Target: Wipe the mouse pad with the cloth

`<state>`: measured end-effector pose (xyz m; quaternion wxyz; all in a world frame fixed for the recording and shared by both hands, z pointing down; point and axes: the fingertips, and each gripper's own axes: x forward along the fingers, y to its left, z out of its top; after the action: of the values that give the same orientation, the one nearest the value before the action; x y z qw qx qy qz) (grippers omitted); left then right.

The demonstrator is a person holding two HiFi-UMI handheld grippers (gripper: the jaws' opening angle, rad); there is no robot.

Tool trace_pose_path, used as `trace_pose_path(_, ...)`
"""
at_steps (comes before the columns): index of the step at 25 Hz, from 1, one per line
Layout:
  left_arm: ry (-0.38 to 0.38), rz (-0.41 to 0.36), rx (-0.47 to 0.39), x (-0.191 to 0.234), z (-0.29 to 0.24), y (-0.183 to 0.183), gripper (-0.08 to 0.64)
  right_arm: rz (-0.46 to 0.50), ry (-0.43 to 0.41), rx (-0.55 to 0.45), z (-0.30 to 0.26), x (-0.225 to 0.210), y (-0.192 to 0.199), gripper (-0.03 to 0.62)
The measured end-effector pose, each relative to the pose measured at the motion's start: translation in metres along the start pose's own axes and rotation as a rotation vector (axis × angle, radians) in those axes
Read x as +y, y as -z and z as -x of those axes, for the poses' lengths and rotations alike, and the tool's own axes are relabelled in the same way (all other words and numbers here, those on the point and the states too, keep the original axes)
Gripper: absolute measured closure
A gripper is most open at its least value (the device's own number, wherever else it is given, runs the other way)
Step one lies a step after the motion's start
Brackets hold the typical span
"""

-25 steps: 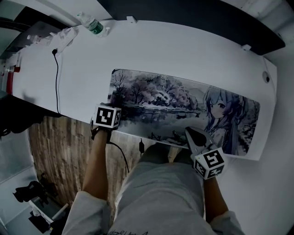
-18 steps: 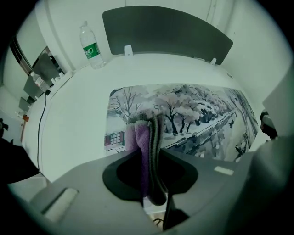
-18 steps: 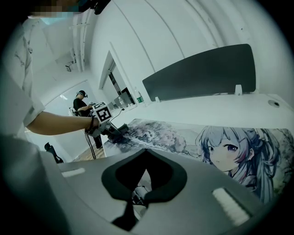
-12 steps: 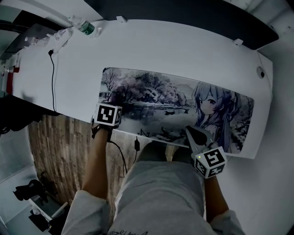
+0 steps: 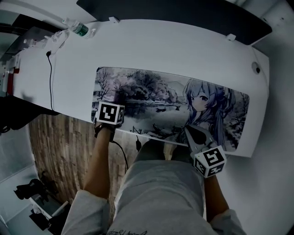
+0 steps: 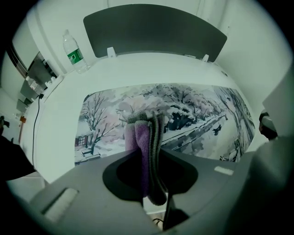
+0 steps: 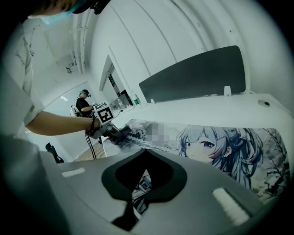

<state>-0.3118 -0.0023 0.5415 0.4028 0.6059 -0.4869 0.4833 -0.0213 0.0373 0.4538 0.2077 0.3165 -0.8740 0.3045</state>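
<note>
Mouse pad (image 5: 170,108): long, printed with a snowy tree scene on the left and an anime girl on the right. It lay flat along the near half of a white desk (image 5: 183,50), its near edge close to the desk's edge.

Cloth (image 6: 141,135): folded, purple and grey, clamped between the jaws of the left gripper (image 5: 114,102). The folds stuck out past the jaw tips. It sat over the pad's left end, on the tree print. I could not tell whether it pressed on the pad.

Right gripper (image 5: 193,134): jaws brought together at the tips, nothing between them. The tips pointed at the pad's near edge, just below the girl's figure. Contact with the pad was unclear. The two grippers were well apart along the near edge.

A dark divider panel (image 5: 174,13) stood upright along the desk's far edge. A water bottle (image 5: 79,30) with a green label was at the far left corner, well away from the pad. A black cable (image 5: 49,82) ran across the desk's left part toward the near edge. Wooden floor (image 5: 55,151) showed below left of the desk. In the right gripper view another person (image 7: 85,103) stood far back in the room.
</note>
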Motion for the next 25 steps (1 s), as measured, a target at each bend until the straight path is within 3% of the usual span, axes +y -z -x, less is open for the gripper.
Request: trace_pose_path(25,0.023,-0.032,-0.020,-0.128,-0.009,-0.025,0.457,-0.007,0.026,-0.006,0.077,-0.078,0.020,0.585)
